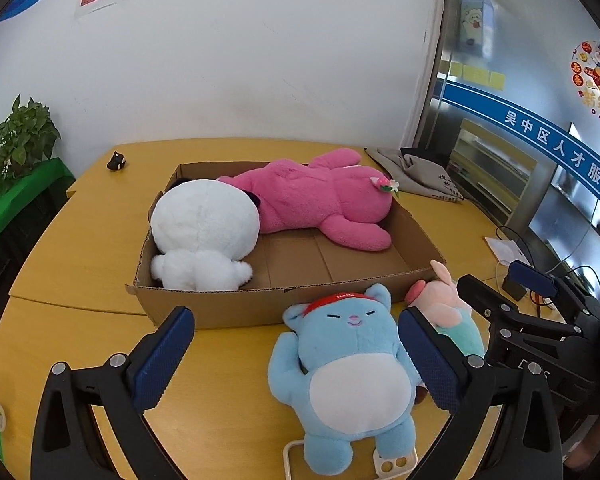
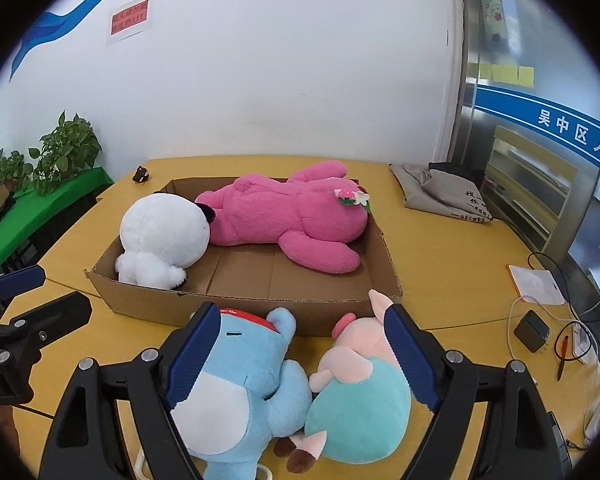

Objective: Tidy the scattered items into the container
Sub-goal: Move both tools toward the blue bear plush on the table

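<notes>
A cardboard box (image 1: 260, 304) (image 2: 236, 312) sits on the yellow table and holds a white plush (image 1: 204, 228) (image 2: 164, 236) and a pink plush (image 1: 316, 200) (image 2: 288, 216). In front of it lie a blue bear plush (image 1: 348, 376) (image 2: 240, 384) and a pink-and-teal pig plush (image 1: 452, 312) (image 2: 360, 392). My left gripper (image 1: 296, 356) is open, its right finger between the two plushes. My right gripper (image 2: 300, 360) is open above both plushes, its jaws spanning them.
A grey cloth bag (image 1: 420, 176) (image 2: 444, 192) lies at the back right. A small dark figurine (image 1: 117, 160) (image 2: 141, 175) stands at the back left. Cables, a black adapter (image 2: 532, 330) and a white pad (image 2: 536, 284) lie right. Potted plants (image 2: 56, 156) stand left.
</notes>
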Demonstrator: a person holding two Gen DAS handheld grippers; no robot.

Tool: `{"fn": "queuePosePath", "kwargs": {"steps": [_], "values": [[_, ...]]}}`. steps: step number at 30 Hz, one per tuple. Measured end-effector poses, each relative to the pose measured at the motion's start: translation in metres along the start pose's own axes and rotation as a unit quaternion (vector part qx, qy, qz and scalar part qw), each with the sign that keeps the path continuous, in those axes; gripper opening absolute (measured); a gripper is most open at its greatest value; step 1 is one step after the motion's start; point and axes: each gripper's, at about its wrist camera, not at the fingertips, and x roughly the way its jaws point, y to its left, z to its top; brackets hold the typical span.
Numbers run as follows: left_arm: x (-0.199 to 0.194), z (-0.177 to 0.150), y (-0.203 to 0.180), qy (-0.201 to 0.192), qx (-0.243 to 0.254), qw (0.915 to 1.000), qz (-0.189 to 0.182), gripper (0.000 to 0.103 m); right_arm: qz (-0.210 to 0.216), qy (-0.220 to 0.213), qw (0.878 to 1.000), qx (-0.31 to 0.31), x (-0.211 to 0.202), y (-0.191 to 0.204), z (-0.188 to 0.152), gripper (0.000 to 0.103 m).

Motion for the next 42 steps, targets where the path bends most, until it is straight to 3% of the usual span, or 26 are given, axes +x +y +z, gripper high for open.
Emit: {"fn": "queuePosePath", "kwargs": {"steps": [18,42], "values": [[0.007,-0.014,0.004,0.018,-0.015,0.9996,-0.019,0.103,-0.007,0.009,1.0,-0.009,0.007,0.01,-0.004,0.084],[0.011,-0.026,0.005,0.029,-0.03,0.999,-0.017,0.103,-0.005,0.022,1.0,-0.005,0.011,0.0,-0.014,0.084]]}}
